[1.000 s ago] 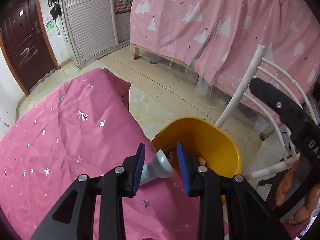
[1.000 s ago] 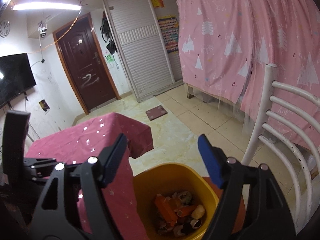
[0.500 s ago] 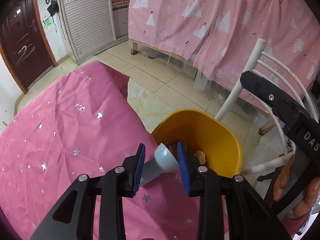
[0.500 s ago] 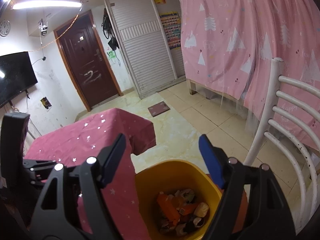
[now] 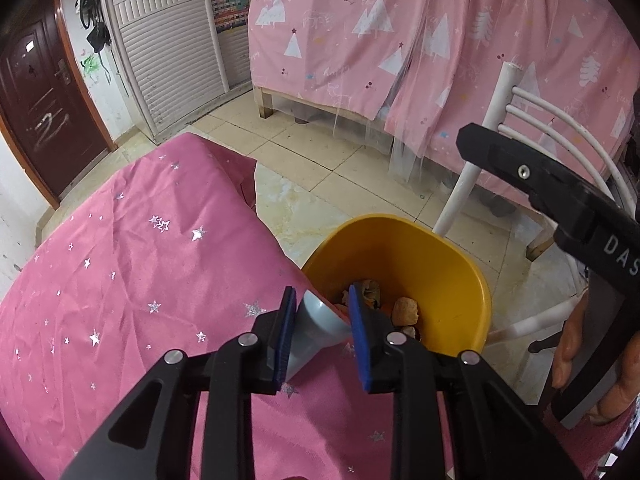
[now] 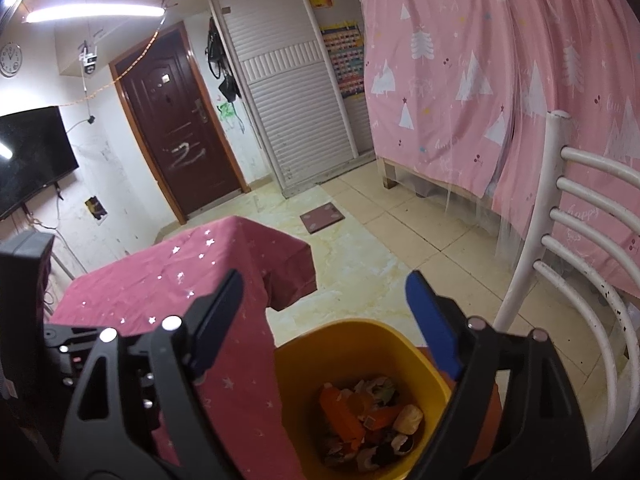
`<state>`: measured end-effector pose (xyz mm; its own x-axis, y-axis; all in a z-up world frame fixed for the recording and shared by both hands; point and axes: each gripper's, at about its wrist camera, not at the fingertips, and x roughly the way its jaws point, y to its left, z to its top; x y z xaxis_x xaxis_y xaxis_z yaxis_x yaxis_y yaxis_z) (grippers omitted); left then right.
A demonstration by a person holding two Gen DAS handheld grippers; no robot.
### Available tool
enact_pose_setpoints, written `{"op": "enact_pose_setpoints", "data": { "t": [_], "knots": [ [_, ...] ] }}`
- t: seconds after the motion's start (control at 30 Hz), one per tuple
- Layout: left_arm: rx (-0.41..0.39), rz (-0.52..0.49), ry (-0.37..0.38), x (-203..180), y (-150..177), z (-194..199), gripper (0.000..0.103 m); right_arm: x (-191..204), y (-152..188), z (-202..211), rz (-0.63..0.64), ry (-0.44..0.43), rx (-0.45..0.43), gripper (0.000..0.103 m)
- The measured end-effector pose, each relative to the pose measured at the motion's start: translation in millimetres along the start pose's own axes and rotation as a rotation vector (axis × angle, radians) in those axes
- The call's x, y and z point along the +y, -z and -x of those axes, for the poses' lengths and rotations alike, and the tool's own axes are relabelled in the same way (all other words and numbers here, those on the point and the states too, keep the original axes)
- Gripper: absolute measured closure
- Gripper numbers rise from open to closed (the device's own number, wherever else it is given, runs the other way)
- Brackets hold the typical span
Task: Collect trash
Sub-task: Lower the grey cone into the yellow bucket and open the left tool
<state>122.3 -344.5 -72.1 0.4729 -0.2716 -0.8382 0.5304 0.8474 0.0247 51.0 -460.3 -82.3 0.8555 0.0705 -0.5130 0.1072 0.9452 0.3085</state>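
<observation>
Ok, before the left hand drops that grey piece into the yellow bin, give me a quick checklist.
1. Grey piece between the left gripper fingers: ok, jaws have just been closing on it.
2. Piece fully over the yellow bin: not ok, it sits at the near rim, partly over the pink tablecloth.
3. Bin has room: ok, scraps cover only the bottom.
4. Right gripper empty: ok, jaws have just been opening, nothing between them.
5. Right gripper clear of the drop path: cannot tell.

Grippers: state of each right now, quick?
Left gripper: just closing further, shut on the grey funnel-shaped piece.
Right gripper: open, empty, just widened.
</observation>
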Motion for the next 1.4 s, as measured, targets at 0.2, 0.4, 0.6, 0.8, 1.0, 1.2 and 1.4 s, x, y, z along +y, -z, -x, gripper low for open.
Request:
{"op": "enact_pose_setpoints", "data": {
  "t": [0.2,0.4,0.6,0.8,1.0,1.2,1.4],
  "knots": [
    [-0.028,0.005,0.011,0.9,-4.7,11.6,0.084,-0.1,0.5,0.8,-0.001,0.004,-0.004,0.023],
    [-0.046,-0.012,0.029,-10.0,-15.5,18.4,0.084,-7.4,-1.8,10.8,-0.024,0.012,-0.035,0.023],
    [-0.063,-0.068,0.029,-38.3,-22.3,6.8,0.084,-32.1,-3.2,29.5,-0.091,0.039,-0.089,0.023],
    [-0.045,-0.101,0.059,-64.2,-23.3,-11.2,0.084,-58.9,-4.3,45.8,-0.168,0.054,-0.137,0.019],
    [-0.029,-0.120,0.107,-79.9,-20.7,-24.1,0.084,-73.0,-2.2,45.7,-0.208,0.061,-0.141,0.019],
    [0.005,-0.116,0.158,-81.0,-17.9,-33.9,0.057,-76.9,-2.8,43.0,-0.217,0.058,-0.136,0.019],
    [0.001,-0.086,0.154,-71.6,-16.3,-31.5,0.038,-75.5,-4.2,42.1,-0.211,0.057,-0.135,0.019]
  ]
}}
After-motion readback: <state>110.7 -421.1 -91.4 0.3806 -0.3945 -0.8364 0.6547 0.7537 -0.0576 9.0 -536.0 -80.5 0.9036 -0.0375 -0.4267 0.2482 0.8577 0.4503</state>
